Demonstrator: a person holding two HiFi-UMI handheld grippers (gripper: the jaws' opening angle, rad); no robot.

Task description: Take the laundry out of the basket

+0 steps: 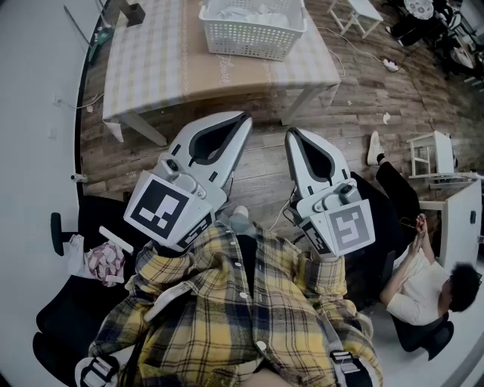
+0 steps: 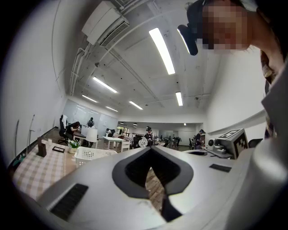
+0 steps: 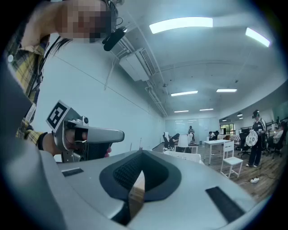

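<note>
A white slatted laundry basket (image 1: 253,30) stands on the far side of a table with a checked cloth (image 1: 151,60), and pale laundry (image 1: 249,11) lies inside it. Both grippers are held level in front of my plaid shirt, well short of the table. My left gripper (image 1: 245,118) is shut with nothing between its jaws. My right gripper (image 1: 290,134), close beside it, is also shut and empty. The left gripper view shows the basket (image 2: 92,154) small and far off at the left. In the right gripper view the basket (image 3: 184,157) sits just beyond the jaw tips.
Wooden floor lies between me and the table. A person (image 1: 423,287) sits at the lower right beside a white stool (image 1: 432,155). A black chair (image 1: 68,302) with a crumpled bag (image 1: 102,261) is at the lower left. A white wall runs along the left.
</note>
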